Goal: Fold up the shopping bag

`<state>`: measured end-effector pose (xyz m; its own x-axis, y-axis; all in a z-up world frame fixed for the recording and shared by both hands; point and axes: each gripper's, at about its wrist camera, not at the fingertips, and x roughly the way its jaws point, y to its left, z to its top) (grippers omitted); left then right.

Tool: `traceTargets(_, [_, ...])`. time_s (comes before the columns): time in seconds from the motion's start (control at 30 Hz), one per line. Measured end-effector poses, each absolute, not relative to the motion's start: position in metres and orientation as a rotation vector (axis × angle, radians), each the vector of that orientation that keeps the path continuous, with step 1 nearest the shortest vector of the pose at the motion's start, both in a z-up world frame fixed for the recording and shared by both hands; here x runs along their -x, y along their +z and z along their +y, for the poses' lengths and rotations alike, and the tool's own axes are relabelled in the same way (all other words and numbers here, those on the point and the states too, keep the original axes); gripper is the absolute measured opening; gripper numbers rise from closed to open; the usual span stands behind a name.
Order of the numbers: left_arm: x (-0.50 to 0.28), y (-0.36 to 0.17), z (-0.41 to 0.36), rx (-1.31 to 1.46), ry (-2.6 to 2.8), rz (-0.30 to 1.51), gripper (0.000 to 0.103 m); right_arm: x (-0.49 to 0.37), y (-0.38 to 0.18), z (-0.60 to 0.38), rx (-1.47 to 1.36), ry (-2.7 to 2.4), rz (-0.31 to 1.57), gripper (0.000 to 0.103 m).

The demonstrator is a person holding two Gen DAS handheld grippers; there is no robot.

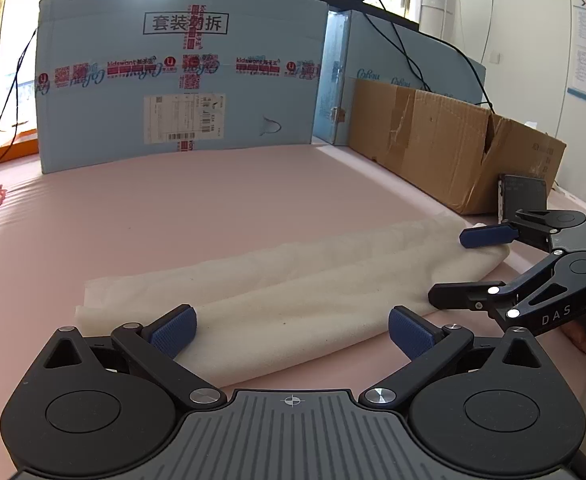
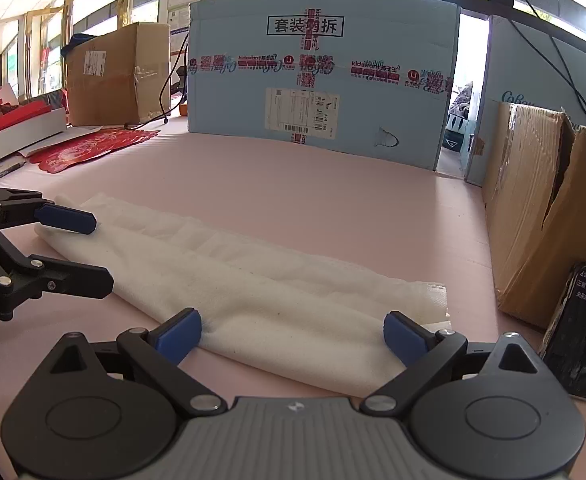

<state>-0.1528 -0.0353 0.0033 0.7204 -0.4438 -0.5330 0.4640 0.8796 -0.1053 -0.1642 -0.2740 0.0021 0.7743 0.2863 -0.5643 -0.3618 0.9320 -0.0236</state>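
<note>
The white shopping bag [image 1: 293, 280] lies on the pink table as a long, loosely folded strip. In the left wrist view my left gripper [image 1: 292, 332] is open, its blue pads straddling the strip's near left end just above the fabric. My right gripper [image 1: 449, 266] is open at the strip's right end, one pad over the fabric. From the right wrist view, the bag [image 2: 253, 280] runs from upper left to lower right. My right gripper [image 2: 292, 334] straddles its near end, and the left gripper [image 2: 101, 251] stands open at the far end. Neither holds the fabric.
A tall light-blue carton [image 1: 181, 76] walls off the back of the table. A torn brown cardboard box [image 1: 445, 144] stands along the right side, with a dark phone [image 2: 581, 332] leaning beside it. Red paper [image 2: 89, 148] and another brown box [image 2: 117, 76] are at the left. Cables hang behind.
</note>
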Motion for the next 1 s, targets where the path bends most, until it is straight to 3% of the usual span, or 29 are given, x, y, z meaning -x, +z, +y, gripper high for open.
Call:
traceTargets(0.33, [0.167,0.012,-0.023,-0.193,-0.311,0.639,0.102,0.161,0.002,-0.277,0.106,0.377,0.604,0.101])
traceTargets(0.47, [0.186,0.042,-0.018,-0.148,-0.232,0.464,0.1,0.161,0.003,-0.276,0.112,0.387,0.607,0.101])
traceTargets(0.57, [0.189,0.049,-0.046,-0.215,-0.324,0.366,0.071,0.16,0.003,-0.274,0.126,0.392,0.611,0.102])
traceTargets(0.63, [0.18,0.042,-0.064,-0.292,-0.398,0.387,0.042,0.16,0.004,-0.274,0.128,0.393,0.61,0.102])
traceTargets(0.67, [0.172,0.034,-0.071,-0.321,-0.439,0.431,0.037,0.161,0.004,-0.274,0.131,0.396,0.607,0.102])
traceTargets(0.87, [0.145,0.013,-0.06,-0.255,-0.524,0.583,0.035,0.19,0.016,-0.282,0.178,0.413,0.483,0.099])
traceTargets(1.0, [0.142,0.01,-0.054,-0.213,-0.546,0.591,0.036,0.194,0.012,-0.268,0.402,0.401,0.444,0.096])
